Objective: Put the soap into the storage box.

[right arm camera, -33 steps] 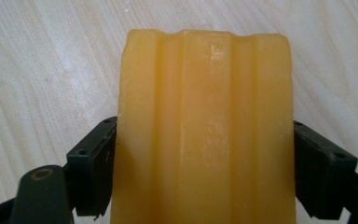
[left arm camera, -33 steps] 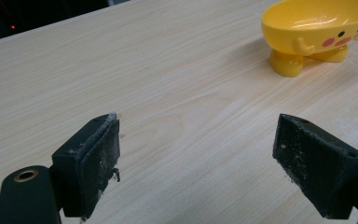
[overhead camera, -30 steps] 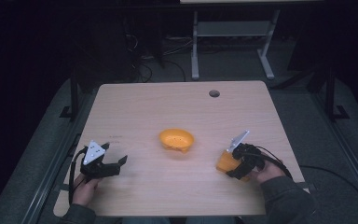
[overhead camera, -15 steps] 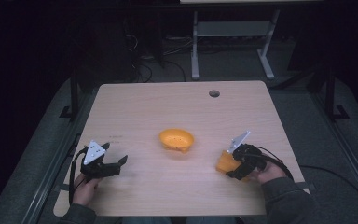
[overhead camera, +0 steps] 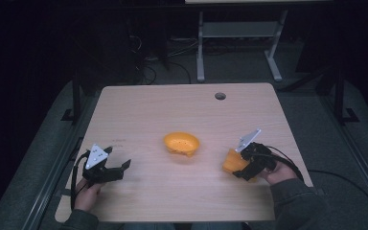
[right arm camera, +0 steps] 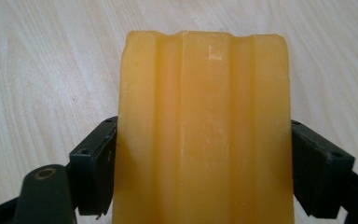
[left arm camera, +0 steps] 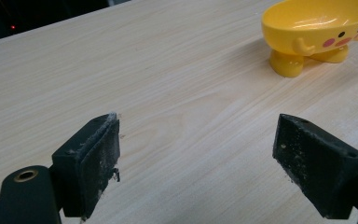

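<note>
No readable text anywhere; the orange bar [right arm camera: 204, 130] perhaps bears a faint embossed mark.

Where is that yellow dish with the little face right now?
In the high view the yellow dish stands near the middle of the table, between the two hand-held grippers, touched by neither. The left gripper view shows it at upper right.

Free room and obstacles on the table [overhead camera: 139, 105]. The far half of the wooden top lies bare apart from a round cable hole [overhead camera: 220, 96] near the far right edge. A yellow footed dish [overhead camera: 181, 143] stands at the centre, the one obstacle between the two sides. Left tool [overhead camera: 117, 170]: jaws wide apart, bare wood between and ahead of them. Right tool [overhead camera: 235, 165]: the gap between its jaws is taken up by an orange-yellow ridged block [right arm camera: 205, 130].
</note>
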`<state>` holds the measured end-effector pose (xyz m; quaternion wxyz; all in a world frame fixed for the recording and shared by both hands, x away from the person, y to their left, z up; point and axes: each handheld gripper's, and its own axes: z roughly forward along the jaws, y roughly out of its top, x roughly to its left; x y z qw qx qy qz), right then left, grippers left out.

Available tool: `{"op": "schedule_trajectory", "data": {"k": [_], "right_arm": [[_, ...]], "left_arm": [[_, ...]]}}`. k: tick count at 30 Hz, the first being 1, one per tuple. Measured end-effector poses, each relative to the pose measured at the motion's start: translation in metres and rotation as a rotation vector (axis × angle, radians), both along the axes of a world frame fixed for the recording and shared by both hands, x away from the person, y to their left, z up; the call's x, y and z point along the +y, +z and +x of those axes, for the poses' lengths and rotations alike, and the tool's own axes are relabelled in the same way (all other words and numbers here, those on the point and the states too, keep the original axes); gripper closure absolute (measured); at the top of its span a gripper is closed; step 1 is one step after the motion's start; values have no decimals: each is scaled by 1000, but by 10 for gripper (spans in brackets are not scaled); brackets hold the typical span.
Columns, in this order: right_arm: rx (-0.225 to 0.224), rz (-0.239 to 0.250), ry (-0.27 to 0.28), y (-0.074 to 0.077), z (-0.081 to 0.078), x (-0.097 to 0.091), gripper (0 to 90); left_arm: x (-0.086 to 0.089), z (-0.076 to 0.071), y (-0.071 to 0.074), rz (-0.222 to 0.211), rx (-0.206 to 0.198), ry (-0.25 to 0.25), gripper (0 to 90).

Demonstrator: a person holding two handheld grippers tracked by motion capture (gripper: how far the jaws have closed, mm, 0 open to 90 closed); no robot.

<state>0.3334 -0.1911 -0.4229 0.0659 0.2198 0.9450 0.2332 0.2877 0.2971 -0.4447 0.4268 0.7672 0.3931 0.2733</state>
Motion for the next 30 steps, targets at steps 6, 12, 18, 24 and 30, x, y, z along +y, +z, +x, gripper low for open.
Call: {"op": "schedule_trajectory", "data": {"k": [6, 12, 18, 24, 30], "right_arm": [[-14, 7, 6, 8, 3, 2, 204], [-17, 3, 15, 14, 7, 7, 204], [-12, 20, 17, 16, 13, 8, 204], [-14, 10, 20, 17, 16, 10, 204], [-26, 4, 30, 24, 19, 14, 204]], "left_arm": [[-1, 0, 0, 4, -2, -5, 140], [1, 0, 1, -4, 0, 5, 140], [1, -1, 1, 5, 1, -2, 140], [1, -1, 1, -4, -1, 4, 140], [1, -1, 1, 0, 0, 3, 140]]}}
